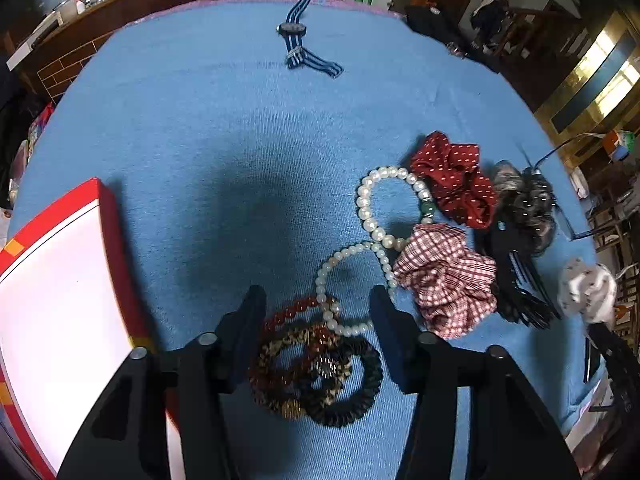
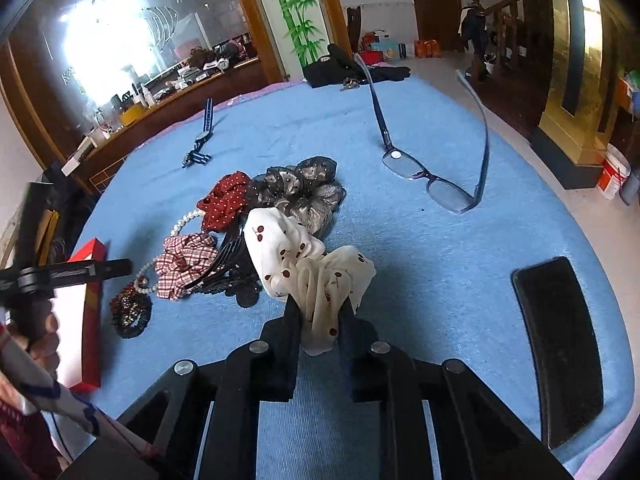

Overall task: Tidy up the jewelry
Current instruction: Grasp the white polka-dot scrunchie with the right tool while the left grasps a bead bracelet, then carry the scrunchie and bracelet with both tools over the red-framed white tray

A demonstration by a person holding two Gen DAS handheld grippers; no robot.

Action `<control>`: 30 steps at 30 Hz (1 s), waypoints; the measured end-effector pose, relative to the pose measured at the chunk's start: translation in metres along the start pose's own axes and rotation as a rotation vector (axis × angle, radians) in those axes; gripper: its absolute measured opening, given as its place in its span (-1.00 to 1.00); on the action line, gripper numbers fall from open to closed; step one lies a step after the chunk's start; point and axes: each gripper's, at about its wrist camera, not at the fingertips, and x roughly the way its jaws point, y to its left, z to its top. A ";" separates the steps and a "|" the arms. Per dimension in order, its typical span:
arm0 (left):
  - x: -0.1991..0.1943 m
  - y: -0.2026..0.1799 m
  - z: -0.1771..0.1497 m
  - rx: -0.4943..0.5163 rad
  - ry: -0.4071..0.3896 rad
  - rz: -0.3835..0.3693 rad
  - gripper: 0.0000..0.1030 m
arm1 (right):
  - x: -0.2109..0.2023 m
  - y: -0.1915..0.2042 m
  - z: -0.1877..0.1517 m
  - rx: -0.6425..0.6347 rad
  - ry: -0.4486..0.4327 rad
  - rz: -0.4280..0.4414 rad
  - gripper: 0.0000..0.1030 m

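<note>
My right gripper (image 2: 320,306) is shut on a white cherry-print scrunchie (image 2: 304,256), also seen at the right edge of the left wrist view (image 1: 586,288). My left gripper (image 1: 318,300) is open above a heap of dark bead bracelets and a black hair tie (image 1: 316,364), with a small pearl bracelet (image 1: 352,288) between the fingertips. A larger pearl bracelet (image 1: 372,208), a red dotted scrunchie (image 1: 452,176), a pink checked scrunchie (image 1: 444,276), a grey scrunchie (image 2: 304,188) and a black claw clip (image 1: 516,276) lie to the right.
A red-rimmed white box (image 1: 60,300) sits left of my left gripper. A striped-strap watch (image 1: 296,36) lies far back on the blue cloth (image 1: 200,120). Glasses (image 2: 432,180) stand open at the right, and a black phone (image 2: 560,344) lies nearer.
</note>
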 end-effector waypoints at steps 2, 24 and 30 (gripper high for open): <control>0.006 -0.002 0.003 0.010 0.012 0.002 -0.04 | -0.002 0.000 0.001 0.000 -0.003 0.001 -0.66; -0.010 -0.030 -0.011 0.117 -0.067 0.021 -0.90 | -0.010 0.010 -0.002 -0.019 -0.012 0.029 -0.65; -0.051 -0.034 -0.025 0.133 -0.149 -0.021 -0.90 | -0.011 0.022 -0.003 -0.043 -0.012 0.036 -0.65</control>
